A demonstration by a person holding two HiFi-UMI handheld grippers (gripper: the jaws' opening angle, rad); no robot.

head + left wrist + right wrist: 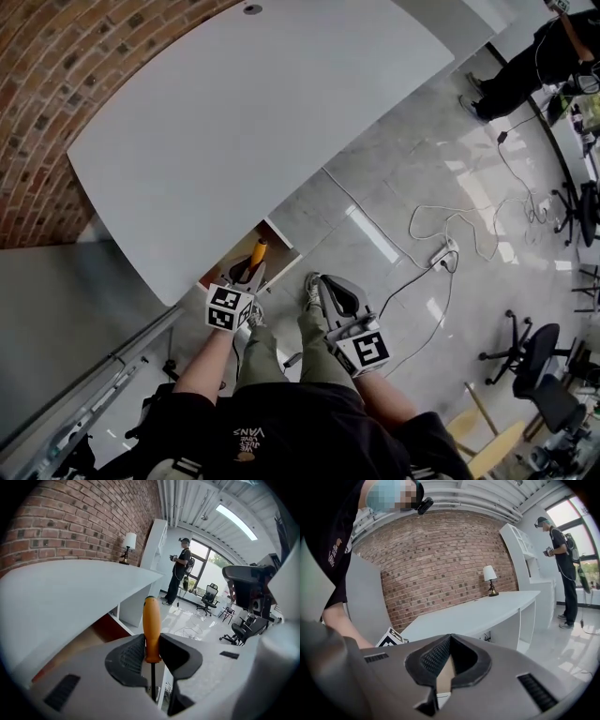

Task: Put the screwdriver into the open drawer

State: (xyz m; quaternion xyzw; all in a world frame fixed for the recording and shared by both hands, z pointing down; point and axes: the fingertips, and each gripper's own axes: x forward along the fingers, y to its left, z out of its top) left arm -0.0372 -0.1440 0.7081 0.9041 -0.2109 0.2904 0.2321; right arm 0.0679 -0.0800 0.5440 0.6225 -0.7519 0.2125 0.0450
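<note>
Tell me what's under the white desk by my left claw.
An open drawer juts out below the desk edge, with the screwdriver in the left claw over it. The desk and claw cover its inside.

The screwdriver (151, 629) is showing an orange handle, the counter (253, 122) is looking plain white, the brick wall (56, 94) is showing red-brown, and the floor (412, 187) is showing pale grey marbling.

I count two grippers: left gripper (249, 274), right gripper (322, 287). One screwdriver (151, 629), between the left gripper's jaws. One desk (253, 122) ahead of both. One drawer (284, 246), open, just under the left gripper. One lamp (490, 579) far ahead of the right gripper. One standing person (179, 573). One power strip (441, 255) off to the right gripper's right.
</note>
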